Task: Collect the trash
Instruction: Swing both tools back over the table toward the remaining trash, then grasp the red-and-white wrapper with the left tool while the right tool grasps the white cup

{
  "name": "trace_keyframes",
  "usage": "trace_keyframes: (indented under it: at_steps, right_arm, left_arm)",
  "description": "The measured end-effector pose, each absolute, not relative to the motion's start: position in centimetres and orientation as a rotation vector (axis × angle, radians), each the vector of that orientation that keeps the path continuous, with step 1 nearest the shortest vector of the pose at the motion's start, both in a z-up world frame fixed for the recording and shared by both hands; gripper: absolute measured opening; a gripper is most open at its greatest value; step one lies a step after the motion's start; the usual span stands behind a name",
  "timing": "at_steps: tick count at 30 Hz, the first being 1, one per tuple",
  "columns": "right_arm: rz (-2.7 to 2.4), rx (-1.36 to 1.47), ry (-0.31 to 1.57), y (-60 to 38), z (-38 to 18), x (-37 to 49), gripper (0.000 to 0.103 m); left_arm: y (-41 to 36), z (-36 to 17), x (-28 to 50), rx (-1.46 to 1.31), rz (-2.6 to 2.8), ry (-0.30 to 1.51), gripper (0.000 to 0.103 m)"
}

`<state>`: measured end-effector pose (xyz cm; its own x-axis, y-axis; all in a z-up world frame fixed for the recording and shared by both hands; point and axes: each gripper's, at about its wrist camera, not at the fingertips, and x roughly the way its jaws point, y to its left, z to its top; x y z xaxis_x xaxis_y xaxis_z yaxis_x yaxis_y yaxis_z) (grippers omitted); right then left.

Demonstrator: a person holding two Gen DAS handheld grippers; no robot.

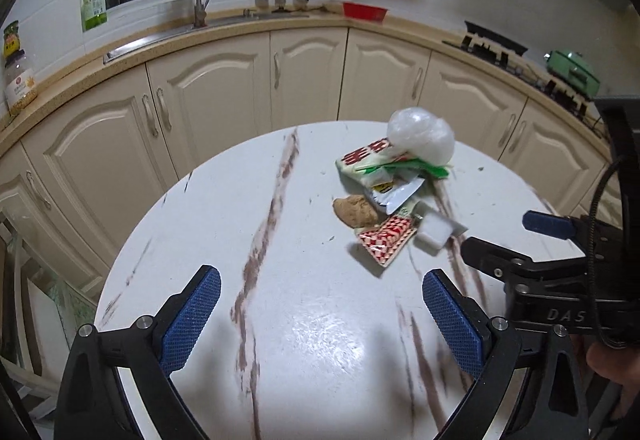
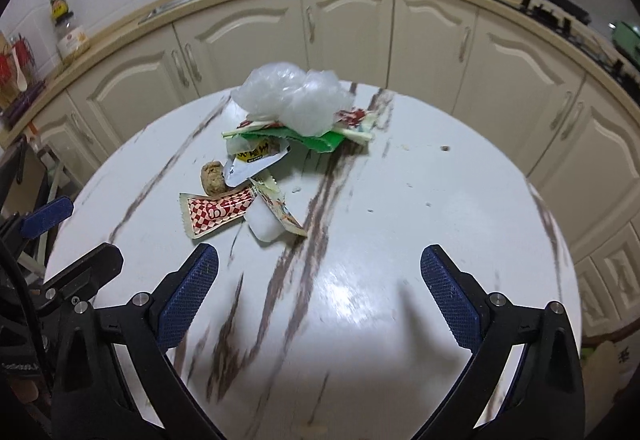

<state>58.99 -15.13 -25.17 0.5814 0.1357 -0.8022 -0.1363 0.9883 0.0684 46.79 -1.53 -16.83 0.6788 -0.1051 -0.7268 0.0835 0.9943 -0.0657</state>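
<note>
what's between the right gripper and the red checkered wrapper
Only bare marble tabletop. In the right wrist view nothing lies between the open right gripper and the wrapper.

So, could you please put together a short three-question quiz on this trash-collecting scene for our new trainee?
1. True or false: the left gripper and the right gripper both hold trash.
2. Which item lies farthest back in the pile? A) crumpled clear plastic bag B) red checkered wrapper C) brown food lump
3. Fill in: the trash lies on a white marbled ____.

Key: 1. False, both are open and hold nothing. 2. A. 3. table.
</note>
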Motion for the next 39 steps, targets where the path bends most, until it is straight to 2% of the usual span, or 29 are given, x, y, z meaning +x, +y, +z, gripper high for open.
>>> trace_keyframes:
  at_steps: [3, 6, 7, 9, 11, 12, 15, 21, 25, 27, 29, 30, 32, 33, 34, 39]
  right_arm:
    - [0.187, -0.029, 0.955, -14.1, -26.4, 60.6, 0.092]
    - [0.213, -0.058, 0.975, -13.2, -27.5, 61.7, 0.075]
    - [0.218, -0.063, 0.981, -13.1, -27.8, 61.9, 0.066]
    - [0.237, -0.067, 0.985, -12.8, -28.2, 62.2, 0.057]
    - [0.246, -0.081, 0.967, -12.7, -28.2, 61.9, 0.029]
    - [0.254, -0.078, 0.966, -12.7, -28.1, 61.8, 0.026]
    - [0.251, -0.034, 0.961, -14.1, -28.0, 61.6, 0.022]
    - [0.218, 0.051, 0.951, -17.5, -27.5, 60.3, 0.021]
    - [0.195, 0.083, 0.941, -19.5, -26.8, 59.7, 0.021]
    - [0.185, 0.095, 0.932, -20.5, -26.5, 59.2, 0.021]
    - [0.177, 0.100, 0.927, -21.0, -26.2, 58.9, 0.021]
    - [0.172, 0.107, 0.923, -21.4, -26.1, 58.6, 0.021]
    - [0.168, 0.119, 0.918, -21.9, -26.0, 58.4, 0.021]
    - [0.164, 0.126, 0.913, -22.2, -25.8, 58.2, 0.021]
    - [0.163, 0.129, 0.911, -22.4, -25.8, 58.2, 0.021]
    - [0.158, 0.153, 0.896, -23.1, -25.6, 57.1, 0.021]
  left_arm:
    - [-1.3, -17.4, 48.8, -0.021, -0.094, 0.838, 0.099]
    - [-1.7, -17.9, 50.9, -0.017, -0.093, 0.851, 0.099]
    - [-1.9, -18.1, 51.4, -0.014, -0.094, 0.855, 0.099]
    - [-2.3, -18.4, 52.4, -0.011, -0.099, 0.862, 0.099]
    - [-2.7, -18.7, 53.2, -0.009, -0.108, 0.868, 0.099]
    - [-3.1, -18.7, 53.9, -0.007, -0.112, 0.872, 0.099]
    - [-3.8, -19.4, 55.1, 0.001, -0.132, 0.883, 0.099]
    - [-6.4, -21.1, 57.9, 0.067, -0.164, 0.906, 0.098]
    - [-8.6, -22.9, 60.3, 0.108, -0.172, 0.937, 0.087]
    - [-9.2, -23.1, 61.2, 0.087, -0.189, 0.936, 0.080]
    - [-9.9, -23.1, 61.6, 0.091, -0.216, 0.930, 0.058]
    - [-10.3, -23.2, 61.7, 0.093, -0.225, 0.928, 0.053]
    - [-10.8, -23.3, 61.8, 0.092, -0.251, 0.919, 0.033]
    - [-10.8, -23.4, 61.8, 0.086, -0.257, 0.918, 0.029]
    - [-10.8, -23.5, 61.9, 0.071, -0.271, 0.922, 0.021]
    - [-10.4, -23.7, 61.9, -0.010, -0.336, 0.944, 0.012]
